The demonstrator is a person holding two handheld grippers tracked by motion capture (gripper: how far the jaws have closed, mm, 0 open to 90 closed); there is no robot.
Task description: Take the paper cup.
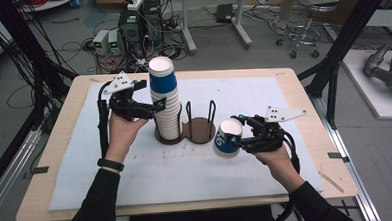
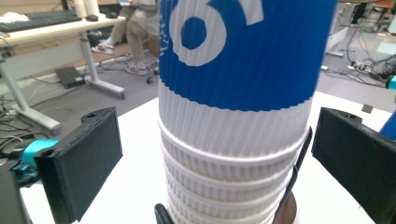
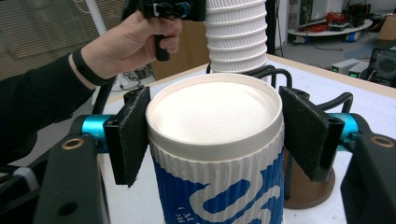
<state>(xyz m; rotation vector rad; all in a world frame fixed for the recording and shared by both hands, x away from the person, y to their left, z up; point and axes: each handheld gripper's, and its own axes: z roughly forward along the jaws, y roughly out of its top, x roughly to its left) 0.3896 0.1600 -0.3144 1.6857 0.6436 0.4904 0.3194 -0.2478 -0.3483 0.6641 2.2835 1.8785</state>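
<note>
While one cup rides upside down in my right gripper, the work stands partway: cups are being moved between stack and holder.

Right gripper (image 1: pixel 241 140): clamped on the cup (image 1: pixel 228 138), pads pressing both sides just under its upturned base; seen from the right gripper view, the cup (image 3: pixel 215 154) sits square between the pads.

Cup's place: off the table, near the holder's empty side, tilted in the high view, to the right of the stack.

Left gripper (image 1: pixel 159 105): jaws spread wide, either side of the stack (image 1: pixel 165 99) without touching it; in the left gripper view the stack (image 2: pixel 238 116) stands between the two pads with a gap on each side.

Stack: upright, upside-down cups nested in the holder's left bay, the top one blue-banded.

Holder (image 1: pixel 201 129): brown two-bay base with black wire loops; the right bay bare.

Done, as I judge: one cup separated and held clear of the stack.

Left to do, as I judge: seat this cup in the free bay, then go on with the many cups waiting in the stack.
</note>
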